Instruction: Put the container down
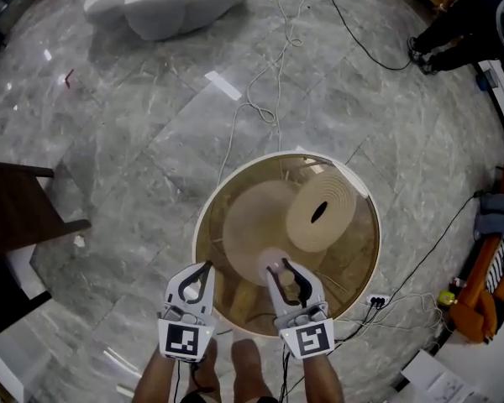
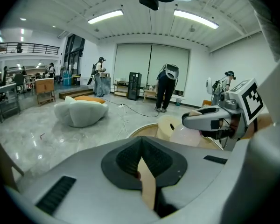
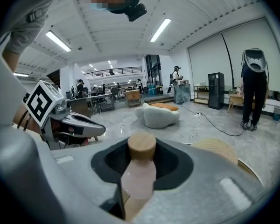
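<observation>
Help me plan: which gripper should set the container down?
Right: the right gripper holds the pale pink wooden-capped bottle over the round glass table; the left gripper is shut, empty.

the container [image 3: 139,174] shows only its wooden cap and pale neck; its base is hidden down between the jaws of the right gripper [image 1: 282,274], which covers most of it from above. the round table [image 1: 223,180] has its near rim behind the right and left gripper [image 1: 203,269]. the person's forearms [image 1: 156,381] are cut off by the near edge, and the dark chair [image 1: 17,204] by the left edge.
</observation>
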Motion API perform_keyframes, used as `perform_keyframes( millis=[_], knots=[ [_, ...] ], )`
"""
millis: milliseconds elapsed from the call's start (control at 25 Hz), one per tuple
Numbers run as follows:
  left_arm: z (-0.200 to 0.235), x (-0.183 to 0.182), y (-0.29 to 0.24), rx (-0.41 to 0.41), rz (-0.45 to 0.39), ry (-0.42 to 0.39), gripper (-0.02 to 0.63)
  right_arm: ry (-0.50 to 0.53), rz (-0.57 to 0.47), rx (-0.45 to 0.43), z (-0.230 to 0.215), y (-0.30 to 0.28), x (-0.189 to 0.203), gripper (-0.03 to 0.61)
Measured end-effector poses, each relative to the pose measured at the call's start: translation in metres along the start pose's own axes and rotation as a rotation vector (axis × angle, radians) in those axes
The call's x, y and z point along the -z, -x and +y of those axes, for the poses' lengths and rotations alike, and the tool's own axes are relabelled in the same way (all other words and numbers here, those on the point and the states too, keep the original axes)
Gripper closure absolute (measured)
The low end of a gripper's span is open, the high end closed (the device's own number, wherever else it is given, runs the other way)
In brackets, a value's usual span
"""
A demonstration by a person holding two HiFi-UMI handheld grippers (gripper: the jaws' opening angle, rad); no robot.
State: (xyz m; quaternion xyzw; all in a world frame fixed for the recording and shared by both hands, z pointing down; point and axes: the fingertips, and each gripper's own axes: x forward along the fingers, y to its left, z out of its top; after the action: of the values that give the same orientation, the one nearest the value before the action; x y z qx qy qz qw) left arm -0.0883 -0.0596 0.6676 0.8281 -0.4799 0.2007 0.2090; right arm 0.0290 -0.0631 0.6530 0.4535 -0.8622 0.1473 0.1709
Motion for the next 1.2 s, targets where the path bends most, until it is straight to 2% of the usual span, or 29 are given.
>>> perform_keyframes(
  millis=[240,600,1200],
  knots=[
    [0.011,0.023,-0.022,-0.012,0.005,0.041,0.600,0.009,0.016,-0.021,-0.002,-0.026,0.031,0.454],
    [0.023,0.057,-0.049,-0.003,0.042,0.056,0.600,-0.007,0.045,-0.044,-0.003,-0.057,0.067,0.454],
    [0.034,0.093,-0.072,0.003,0.075,0.084,0.600,-0.007,0.070,-0.054,-0.005,-0.082,0.103,0.453]
  ],
)
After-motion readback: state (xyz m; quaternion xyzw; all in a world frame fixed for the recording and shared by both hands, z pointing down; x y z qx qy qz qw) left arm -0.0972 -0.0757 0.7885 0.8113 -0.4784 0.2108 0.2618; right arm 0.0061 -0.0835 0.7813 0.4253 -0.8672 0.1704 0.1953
